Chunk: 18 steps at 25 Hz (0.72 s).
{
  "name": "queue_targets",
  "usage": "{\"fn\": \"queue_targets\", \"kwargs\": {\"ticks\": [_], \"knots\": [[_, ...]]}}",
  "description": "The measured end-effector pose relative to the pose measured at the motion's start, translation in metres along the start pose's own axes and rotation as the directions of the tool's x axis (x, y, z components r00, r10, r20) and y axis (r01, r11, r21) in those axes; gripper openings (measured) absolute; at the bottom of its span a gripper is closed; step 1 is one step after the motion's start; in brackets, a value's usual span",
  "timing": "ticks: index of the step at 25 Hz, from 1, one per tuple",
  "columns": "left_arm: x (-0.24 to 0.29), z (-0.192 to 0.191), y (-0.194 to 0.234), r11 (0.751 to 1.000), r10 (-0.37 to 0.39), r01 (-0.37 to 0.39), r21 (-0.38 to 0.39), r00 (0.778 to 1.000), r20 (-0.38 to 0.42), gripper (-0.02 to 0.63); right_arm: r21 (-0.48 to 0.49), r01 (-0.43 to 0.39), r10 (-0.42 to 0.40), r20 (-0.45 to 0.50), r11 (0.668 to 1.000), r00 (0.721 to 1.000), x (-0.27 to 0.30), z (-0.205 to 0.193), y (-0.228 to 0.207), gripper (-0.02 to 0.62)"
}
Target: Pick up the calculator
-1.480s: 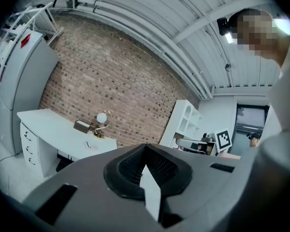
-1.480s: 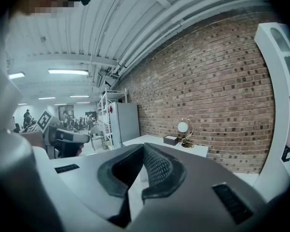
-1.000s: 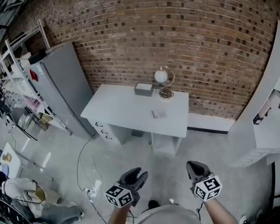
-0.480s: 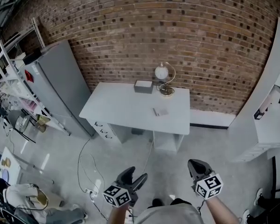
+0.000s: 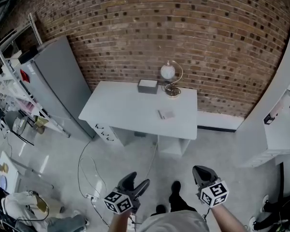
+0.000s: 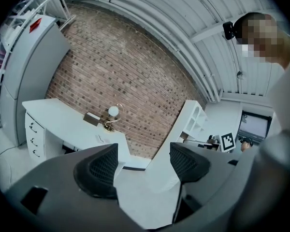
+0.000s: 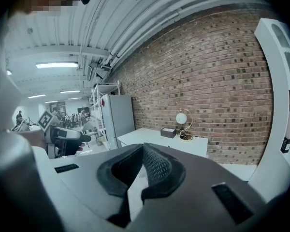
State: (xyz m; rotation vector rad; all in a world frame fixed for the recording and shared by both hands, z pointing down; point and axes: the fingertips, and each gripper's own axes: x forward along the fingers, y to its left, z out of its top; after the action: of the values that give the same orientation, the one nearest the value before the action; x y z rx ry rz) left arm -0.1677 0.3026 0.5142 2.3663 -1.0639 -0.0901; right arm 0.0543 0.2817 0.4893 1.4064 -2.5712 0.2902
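A grey refrigerator (image 5: 58,83) stands at the left. The left gripper (image 5: 137,180) hangs low over the floor, its jaws opening wide and empty. On the white desk (image 5: 121,110) by the brick wall, the calculator (image 5: 167,114) lies flat, near a globe lamp (image 5: 168,73) and well apart from both grippers. The right gripper (image 5: 201,171) has its jaws pressed together, holding nothing.

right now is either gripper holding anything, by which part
Nothing. The left gripper is opening with nothing between its fingers; the right gripper is shut empty.
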Motion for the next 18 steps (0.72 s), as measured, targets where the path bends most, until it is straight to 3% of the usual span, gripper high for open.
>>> {"fn": "queue_targets", "kwargs": {"ticks": [6,18], "knots": [[0.037,0.007,0.022,0.999,0.038,-0.039,-0.01,0.999,-0.022,0.341,0.023,0.001,0.0,-0.033,1.0,0.999,0.042,-0.003,-0.04,0.009],[0.162,0.053,0.059,0.997,0.071,-0.072,-0.014,0.996,-0.047,0.342,0.014,-0.079,0.08,-0.074,0.997,0.994,0.142,0.025,-0.138,0.009]]}}
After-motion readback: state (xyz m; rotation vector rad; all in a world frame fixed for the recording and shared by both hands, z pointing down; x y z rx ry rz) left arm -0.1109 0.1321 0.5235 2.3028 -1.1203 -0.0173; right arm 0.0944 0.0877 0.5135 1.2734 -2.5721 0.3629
